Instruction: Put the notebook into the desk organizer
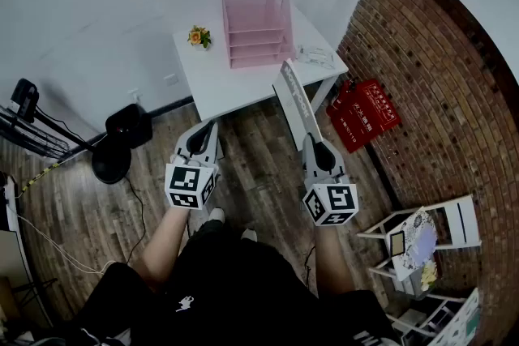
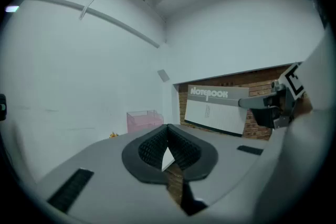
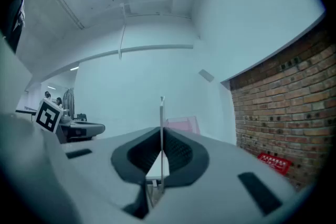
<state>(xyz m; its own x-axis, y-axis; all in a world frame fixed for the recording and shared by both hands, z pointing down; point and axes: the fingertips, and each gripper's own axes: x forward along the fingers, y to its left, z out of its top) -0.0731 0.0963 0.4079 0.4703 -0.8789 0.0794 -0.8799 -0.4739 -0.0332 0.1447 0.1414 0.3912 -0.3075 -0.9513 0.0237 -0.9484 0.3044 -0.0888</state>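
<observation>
A grey-and-white notebook point(image 1: 293, 97) stands on edge in the air, with my right gripper point(image 1: 310, 138) shut on its lower end. In the right gripper view the notebook point(image 3: 161, 113) shows edge-on between the pads. The left gripper view shows its cover point(image 2: 218, 110), printed "NOTEBOOK", off to the right. The pink desk organizer point(image 1: 258, 24) stands on the white table point(image 1: 219, 81) ahead, beyond the notebook, and is small in both gripper views point(image 2: 140, 120) point(image 3: 181, 124). My left gripper point(image 1: 211, 128) is shut and holds nothing, level with the right one and to its left.
On the table are a small flower pot point(image 1: 199, 36) left of the organizer and a white object point(image 1: 315, 55) to its right. A red sign point(image 1: 362, 113) lies by the brick wall point(image 1: 438, 69). A black stand point(image 1: 113, 158) and cables are at left, white chairs point(image 1: 422, 243) at right.
</observation>
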